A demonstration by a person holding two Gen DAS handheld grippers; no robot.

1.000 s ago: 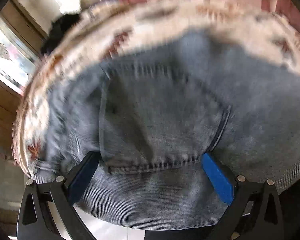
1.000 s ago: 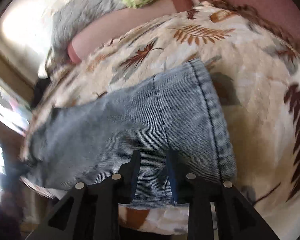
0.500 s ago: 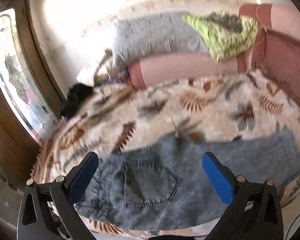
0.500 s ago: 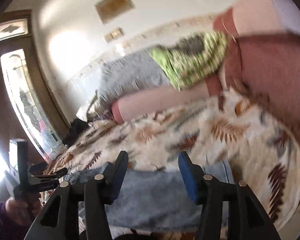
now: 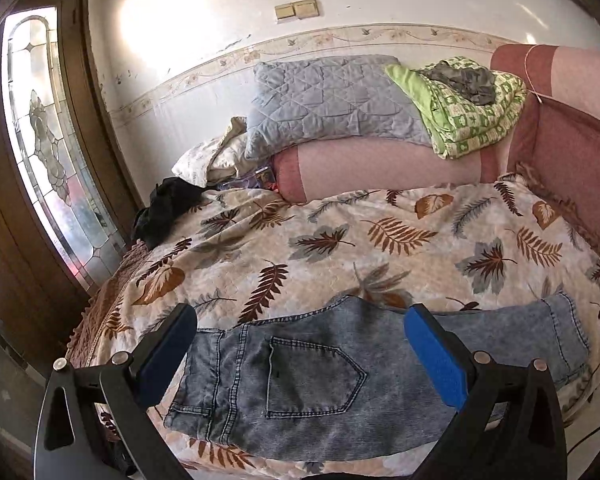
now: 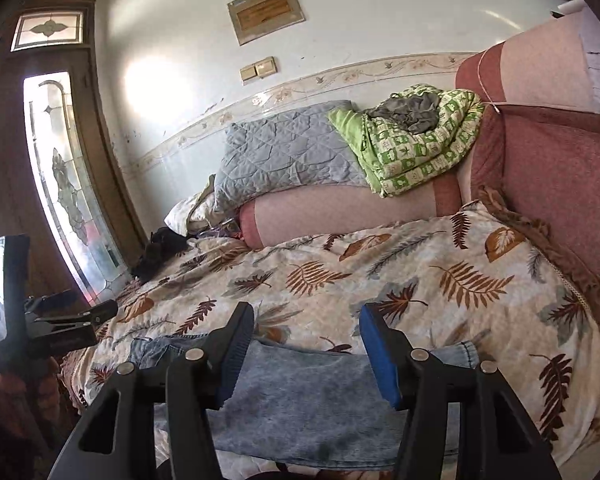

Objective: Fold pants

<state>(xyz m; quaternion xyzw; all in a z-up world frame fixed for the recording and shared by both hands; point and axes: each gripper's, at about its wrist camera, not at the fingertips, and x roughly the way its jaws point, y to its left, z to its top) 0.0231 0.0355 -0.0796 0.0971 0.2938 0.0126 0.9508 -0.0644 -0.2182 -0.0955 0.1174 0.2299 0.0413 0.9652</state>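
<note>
Faded blue denim pants lie flat along the near edge of a leaf-patterned bedspread, folded lengthwise, back pocket up, waist at left, hem at right. My left gripper is open and empty, raised above the waist and pocket area. My right gripper is open and empty, raised above the leg part of the pants. The left gripper's body shows at the far left of the right wrist view.
A pink bolster, a grey quilted pillow and a green folded blanket lie at the back by the wall. A dark garment lies at the back left. A glass door stands left.
Both grippers have lifted up and back from the pants, from close above the denim to a high view of the whole bed. The right gripper's jaws have opened wider.
</note>
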